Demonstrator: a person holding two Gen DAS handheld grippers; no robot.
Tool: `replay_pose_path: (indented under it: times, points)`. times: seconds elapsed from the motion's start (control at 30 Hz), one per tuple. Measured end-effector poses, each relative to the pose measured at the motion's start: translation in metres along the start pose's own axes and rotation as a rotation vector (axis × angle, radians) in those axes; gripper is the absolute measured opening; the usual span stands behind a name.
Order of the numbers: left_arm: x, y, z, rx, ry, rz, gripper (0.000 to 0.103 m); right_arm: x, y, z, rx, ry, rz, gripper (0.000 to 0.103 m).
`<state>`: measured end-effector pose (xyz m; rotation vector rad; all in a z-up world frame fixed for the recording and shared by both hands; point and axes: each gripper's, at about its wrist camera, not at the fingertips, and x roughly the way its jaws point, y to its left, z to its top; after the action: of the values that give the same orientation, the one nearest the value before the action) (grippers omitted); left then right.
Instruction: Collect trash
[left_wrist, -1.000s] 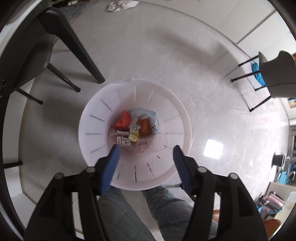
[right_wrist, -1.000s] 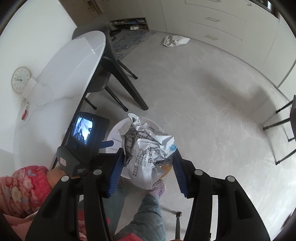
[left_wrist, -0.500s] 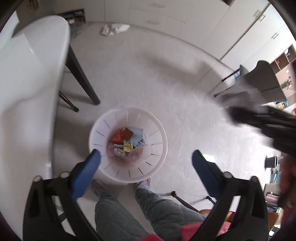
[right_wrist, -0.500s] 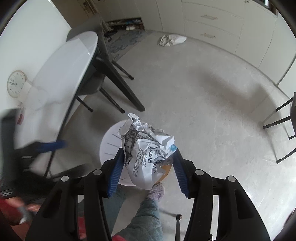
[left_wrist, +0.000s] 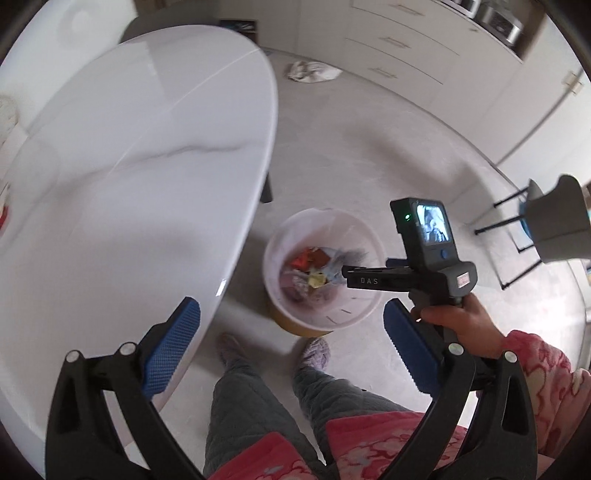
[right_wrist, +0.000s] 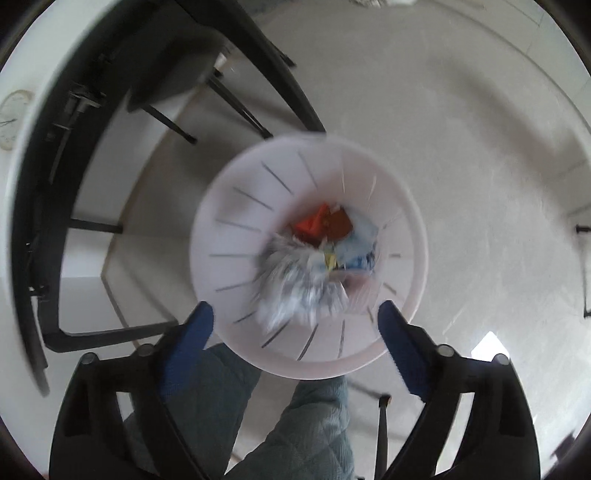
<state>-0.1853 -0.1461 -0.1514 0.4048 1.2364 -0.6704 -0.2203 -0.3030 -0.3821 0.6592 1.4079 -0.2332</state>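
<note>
- Left wrist view: the left hand-held gripper is seen spread wide, nothing between its blue pads; a second ago the same pads were set closer together, directly over the bin. It has since been lifted and swung toward the white table, whose edge now fills the left of the frame.
- Same view, centre: the white slotted waste bin stands on the floor just beside the table edge, with red, yellow and pale blue scraps at its bottom. The person's slippered feet are placed just behind it.
- Same view, right: the right hand-held gripper is held over the bin mouth by the right hand. A crumpled white cloth or paper lies on the floor well apart, near the cabinets.
- Right wrist view: the right hand-held gripper is spread, pads empty. The crumpled printed paper bag, pinched between these pads half a second ago, is now seen blurred inside the bin, apart from both pads; whether it has settled cannot be told.
- Judgement: this piece is delivered. Both hand-held grippers are free, and the white item on the floor appears the likely next piece to be collected.
</note>
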Motion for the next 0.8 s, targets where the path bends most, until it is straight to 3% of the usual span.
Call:
replay_pose_path:
  times: [0.5, 0.8]
  points:
    - [-0.002, 0.016, -0.005, -0.059, -0.004, -0.015, 0.095, -0.028, 0.022, 0.0, -0.08, -0.011, -0.037, 0.095]
    - [-0.025, 0.043, 0.001, -0.134, -0.079, -0.01, 0.095, -0.09, 0.062, 0.0, -0.17, -0.077, -0.083, 0.095]
